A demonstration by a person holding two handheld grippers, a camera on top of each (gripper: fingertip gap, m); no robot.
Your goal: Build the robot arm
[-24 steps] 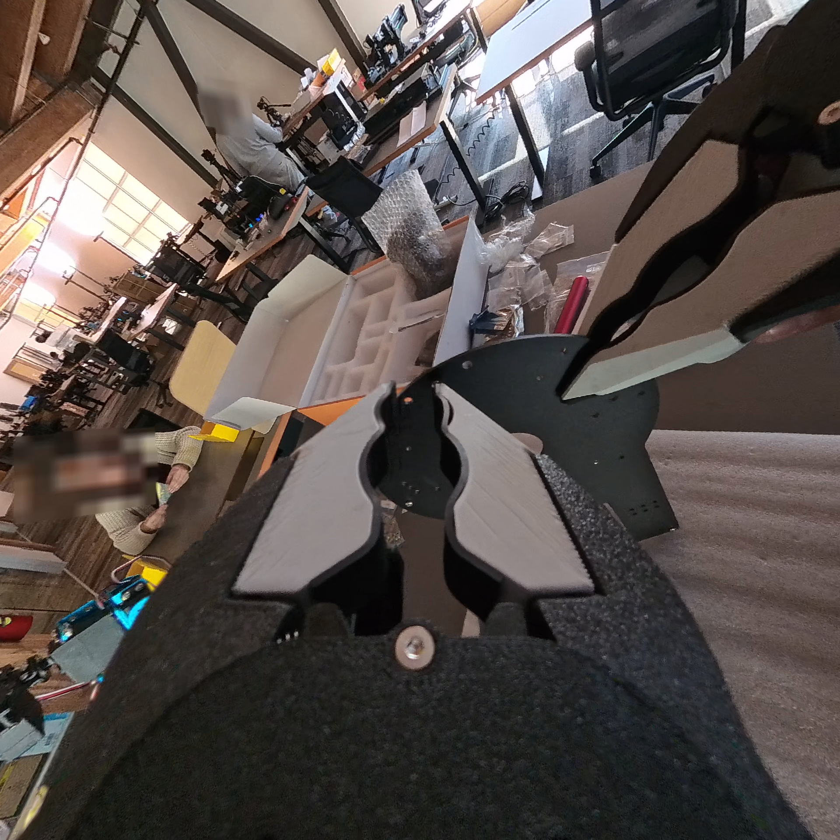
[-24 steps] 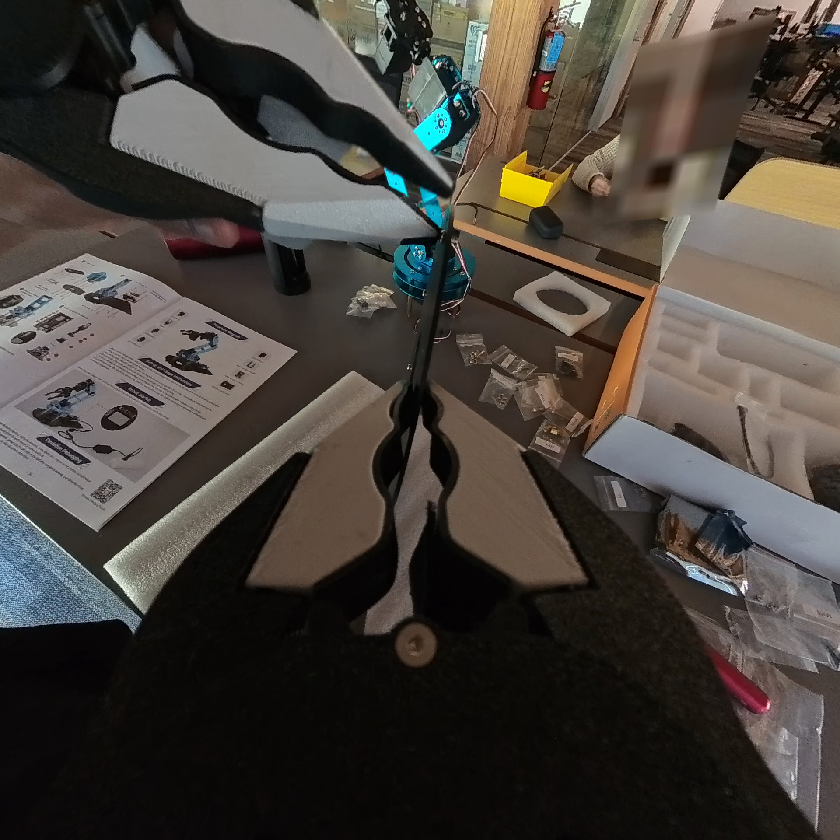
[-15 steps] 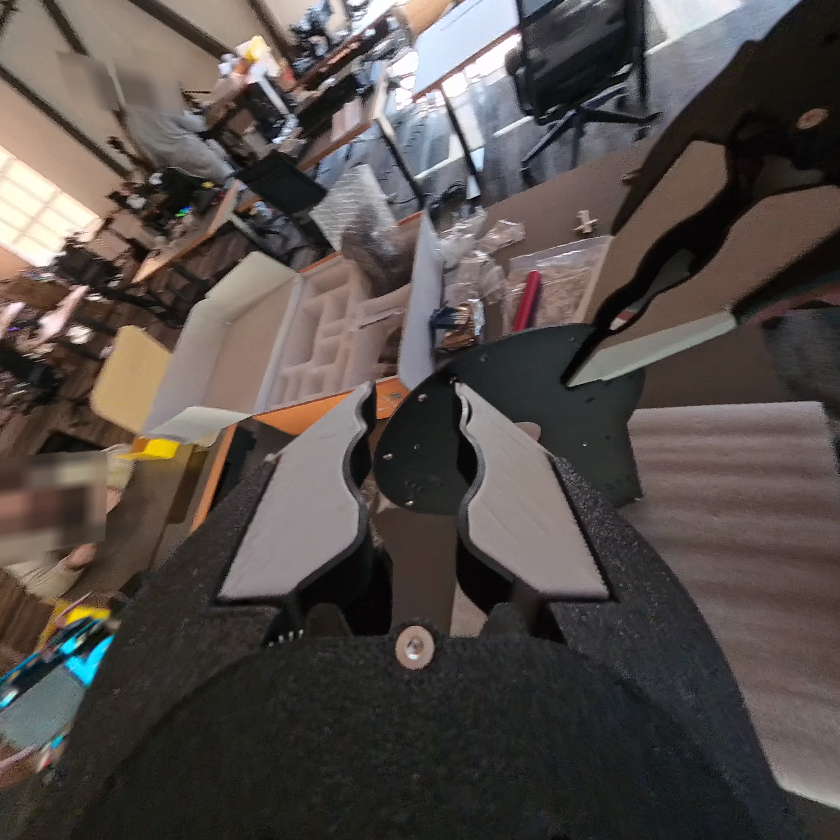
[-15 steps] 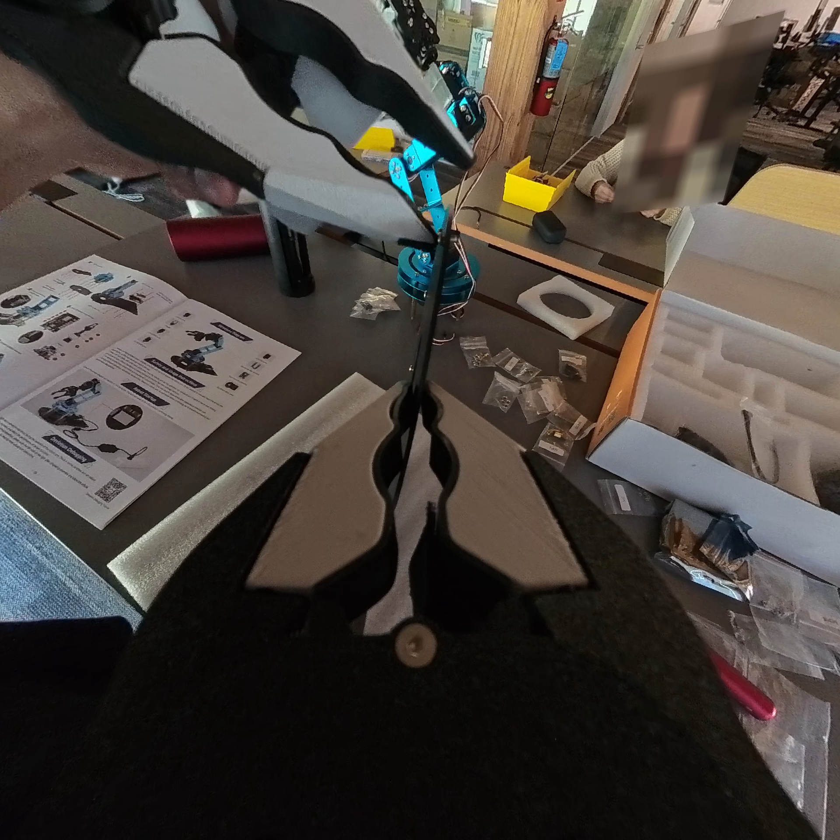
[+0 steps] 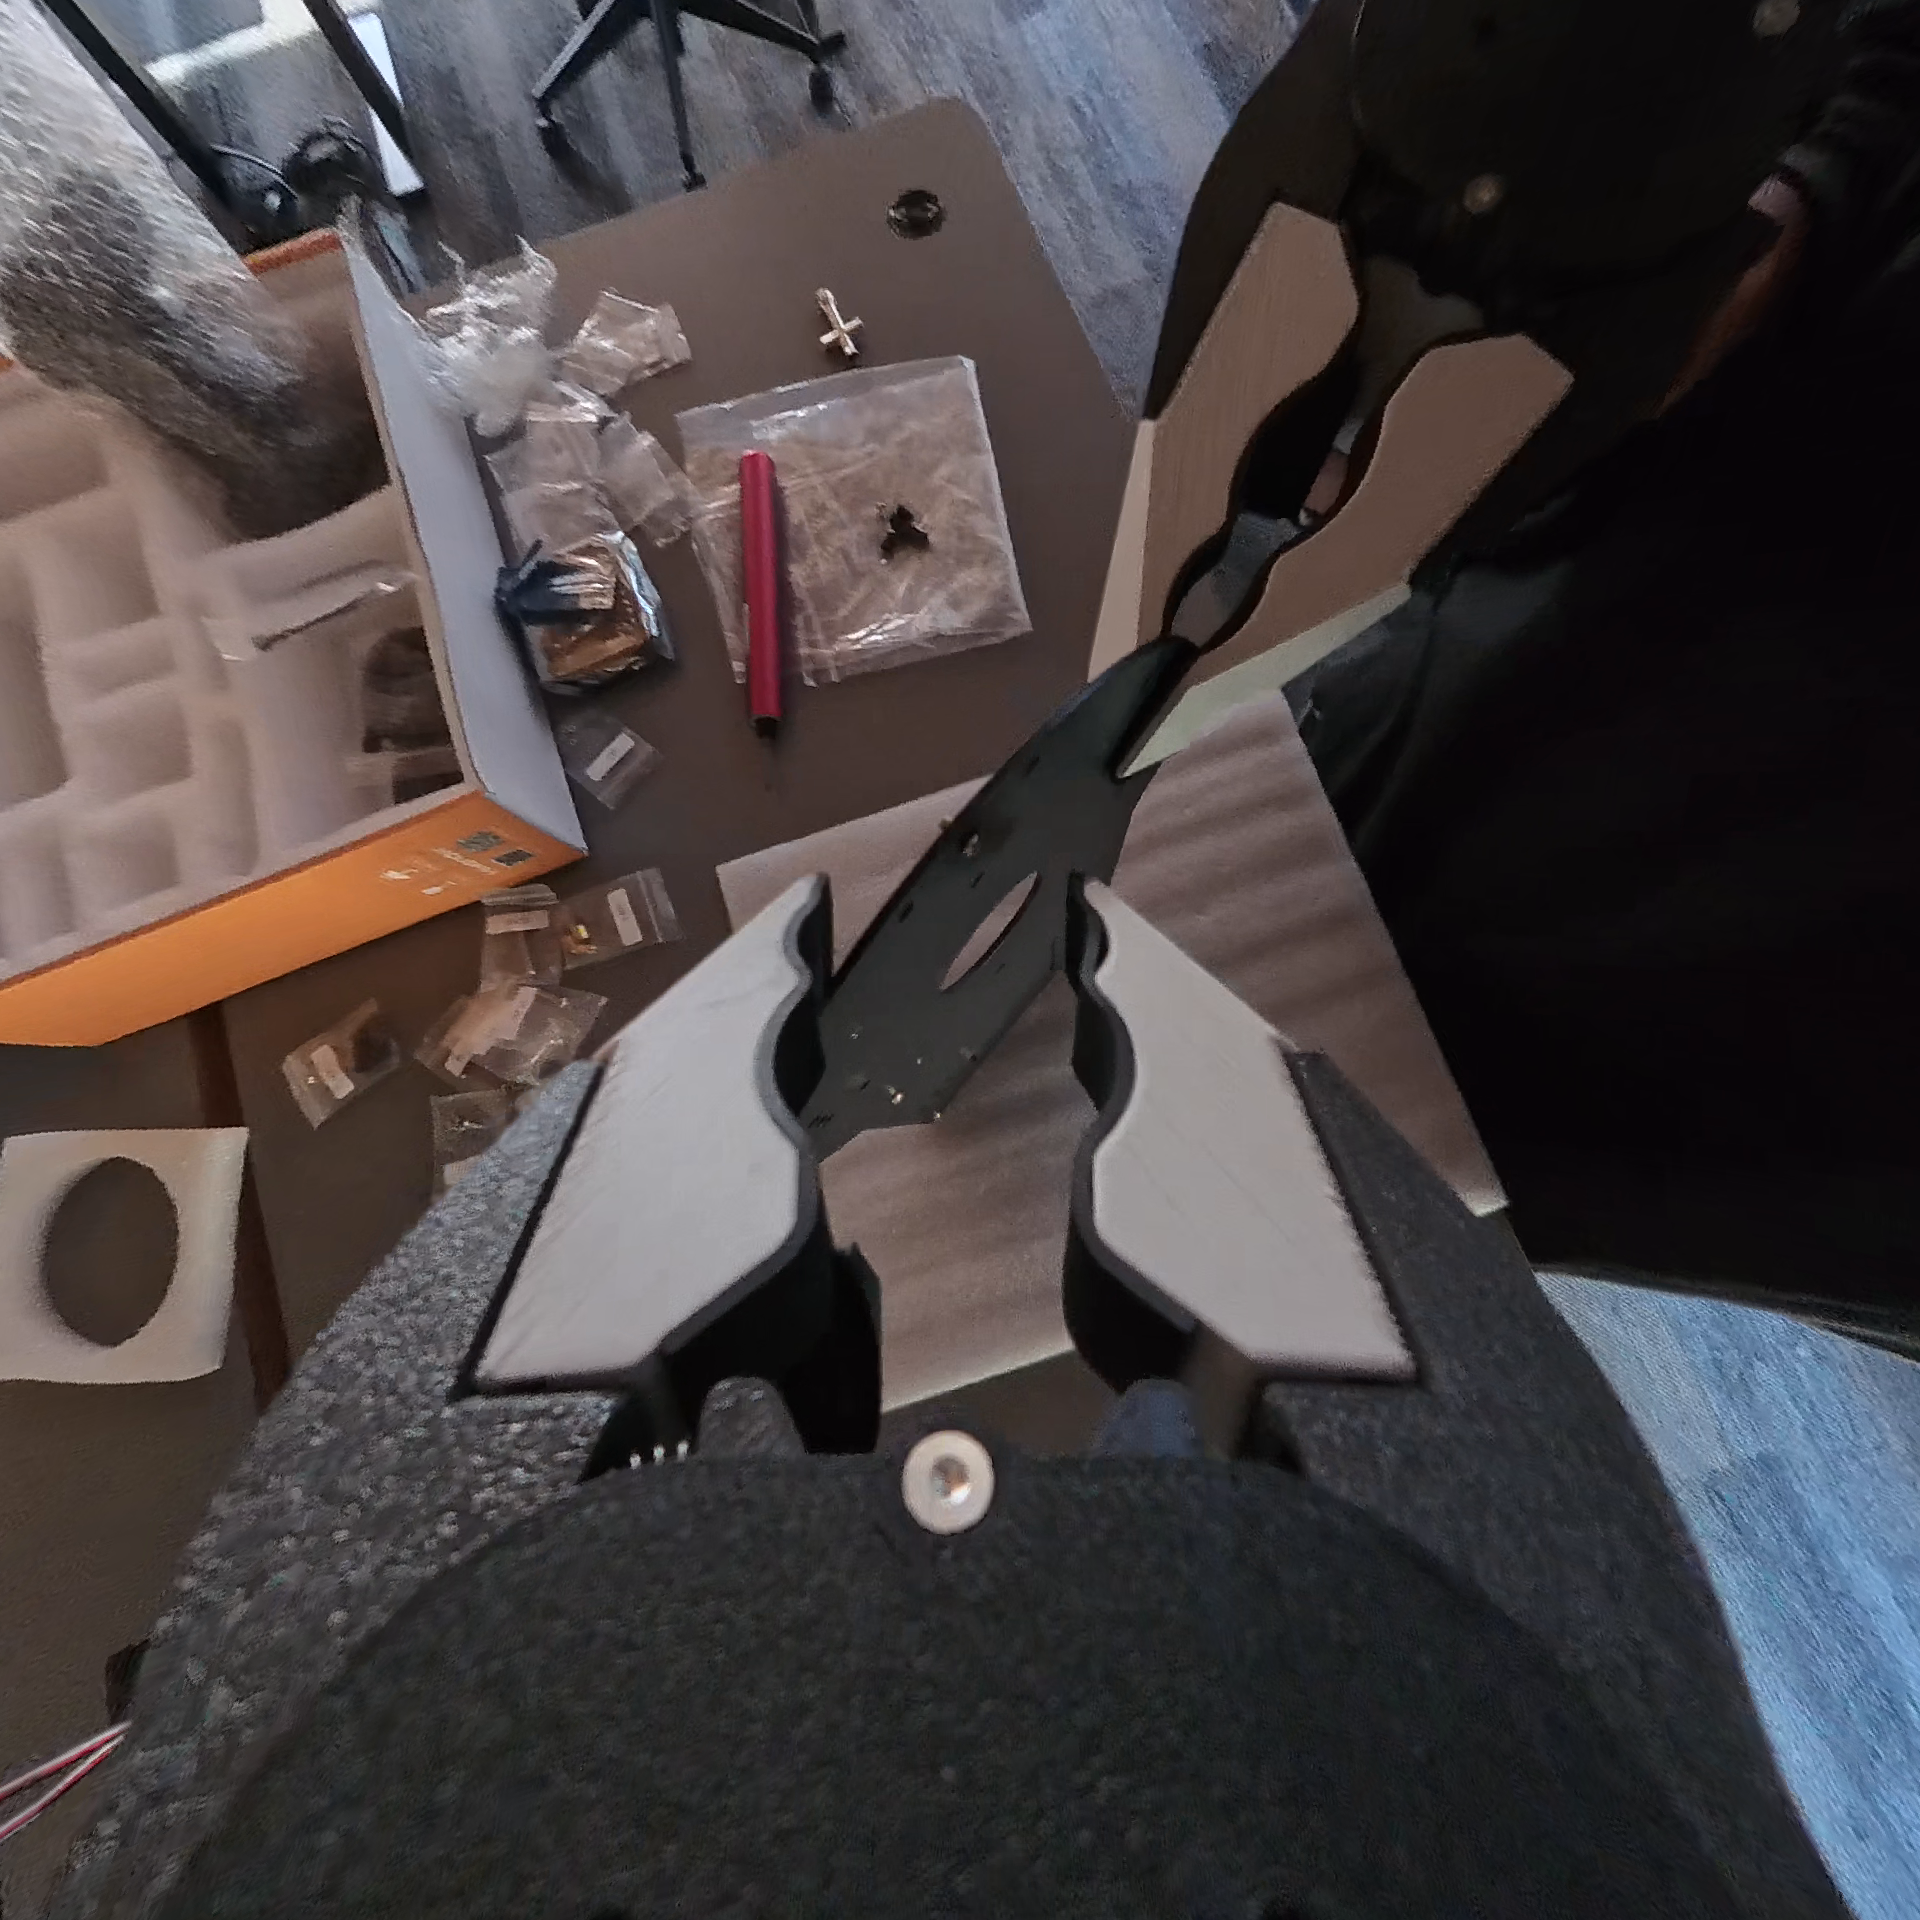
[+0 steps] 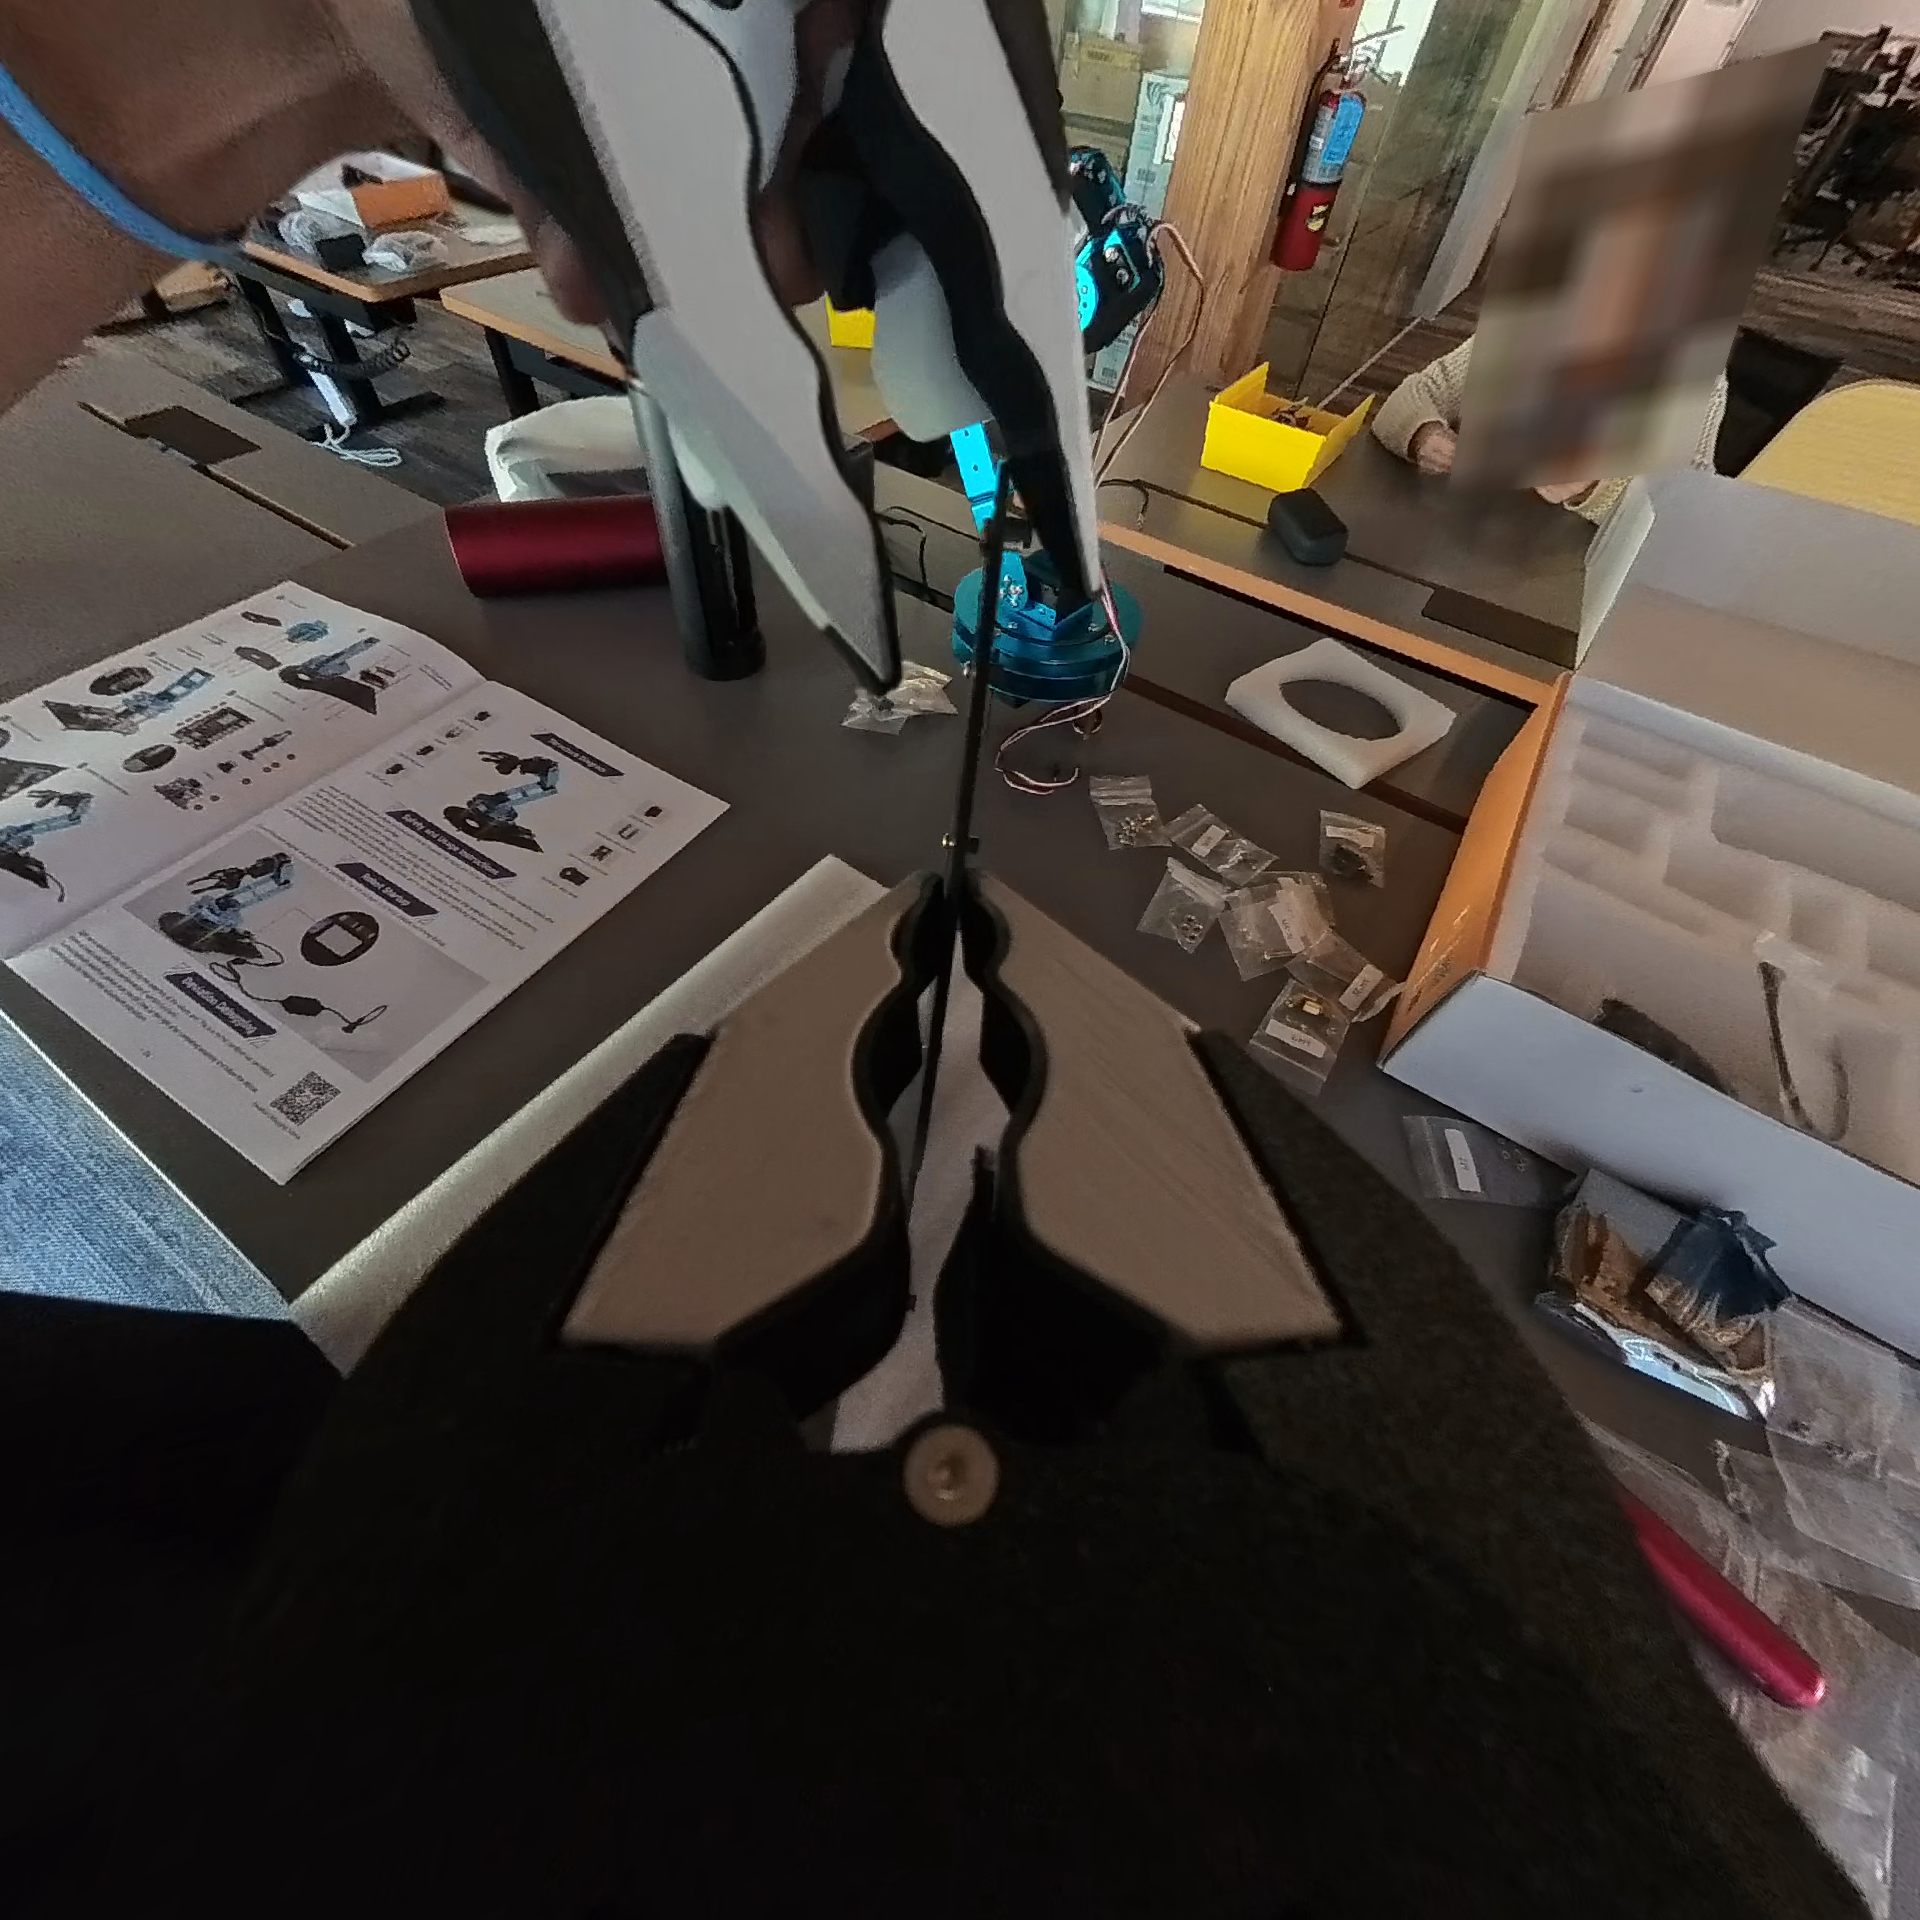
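A thin black metal plate (image 5: 1070, 790) with small holes and an oval cutout hangs in the air over a foam sheet (image 5: 1247, 935). My right gripper (image 6: 945, 883) is shut on one end of it, and the plate shows edge-on (image 6: 971, 727) in the right wrist view. The right gripper also shows at the upper right of the left wrist view (image 5: 1174, 644). My left gripper (image 5: 945, 925) is open. The plate's other end lies between its spread fingers, with gaps on both sides. The left gripper also shows at the top of the right wrist view (image 6: 987, 634).
On the dark table are an open orange box with white foam (image 5: 208, 623), a red screwdriver (image 5: 762, 592), several small parts bags (image 5: 520, 1018), an open booklet (image 6: 312, 831), a blue robot arm base (image 6: 1039, 644), a red cylinder (image 6: 551, 540) and a foam square (image 6: 1340, 707). A person sits at the far table. There is about 5 cm between the tips of the two grippers.
My left gripper has opened and let go of the plate, and it has tilted down toward the table. My right gripper still grips the plate.
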